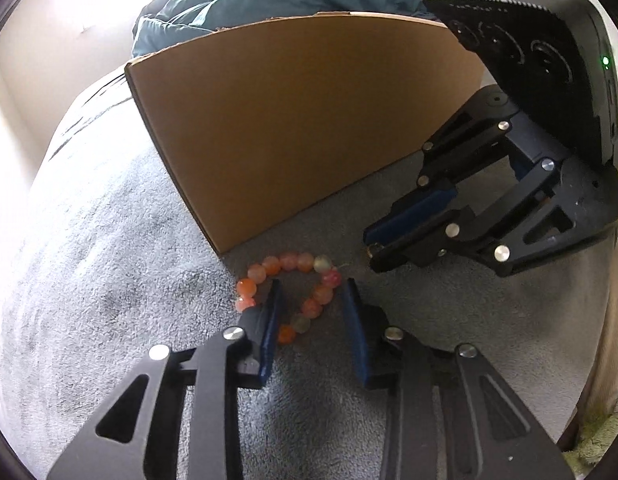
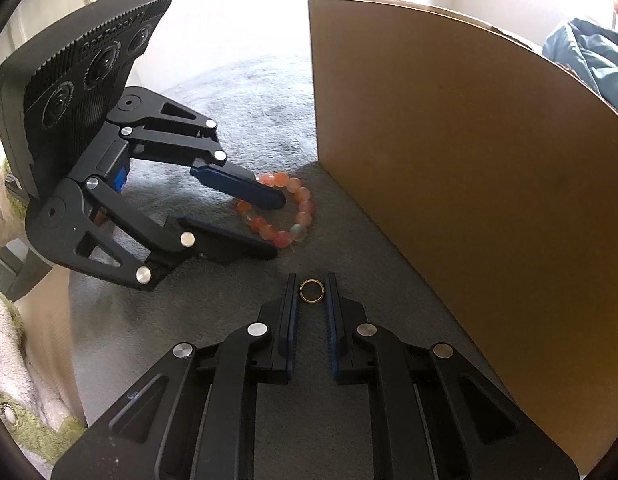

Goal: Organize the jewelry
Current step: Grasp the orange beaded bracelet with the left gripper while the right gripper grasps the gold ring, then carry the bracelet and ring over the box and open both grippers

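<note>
Beaded bracelet [image 1: 287, 294] straddling left claw [image 1: 311, 292] finger (ring [image 2: 311, 291] inside right claw [image 2: 311, 280])

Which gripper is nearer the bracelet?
Left. The left gripper straddles one side of the bracelet; the right gripper sits apart, around a ring.

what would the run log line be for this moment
left claw open astride bead bracelet | right claw shut on gold ring
</note>
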The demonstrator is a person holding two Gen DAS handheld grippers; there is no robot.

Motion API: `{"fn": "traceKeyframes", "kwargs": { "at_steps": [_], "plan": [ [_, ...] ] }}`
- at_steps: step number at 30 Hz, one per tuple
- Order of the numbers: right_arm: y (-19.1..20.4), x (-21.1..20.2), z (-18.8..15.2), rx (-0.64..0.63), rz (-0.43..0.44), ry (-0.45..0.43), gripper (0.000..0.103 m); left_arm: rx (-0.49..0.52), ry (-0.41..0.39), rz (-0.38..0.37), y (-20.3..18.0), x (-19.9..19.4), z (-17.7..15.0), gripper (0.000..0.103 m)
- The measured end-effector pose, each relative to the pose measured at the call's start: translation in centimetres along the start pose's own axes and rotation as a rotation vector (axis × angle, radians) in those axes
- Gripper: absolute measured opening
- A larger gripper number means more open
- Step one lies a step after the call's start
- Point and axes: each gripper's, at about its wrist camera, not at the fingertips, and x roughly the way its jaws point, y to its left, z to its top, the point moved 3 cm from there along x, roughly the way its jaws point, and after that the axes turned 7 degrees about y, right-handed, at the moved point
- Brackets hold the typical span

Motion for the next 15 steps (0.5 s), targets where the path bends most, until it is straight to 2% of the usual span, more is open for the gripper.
{"fn": "traceKeyframes", "kwargs": {
  "at_steps": [3,10,15],
  "plan": [
    [-0.1,-0.3,0.0,0.007,-0.003,-0.009,0.01,0.004,-0.009,-0.008,0.2,-0.2,-0.1,0.009],
    [-0.5,-2.1,-0.7,0.05,-0.034,-0.022,0.01,-0.001,-0.043,-0.009,0.4,-1.4,-0.5,0.009],
    [-0.2,-3.9,-1.4,0.084,-0.055,-0.04,0.01,-0.042,-0.082,-0.031,0.7,-3.1,-1.0,0.009]
  ]
}}
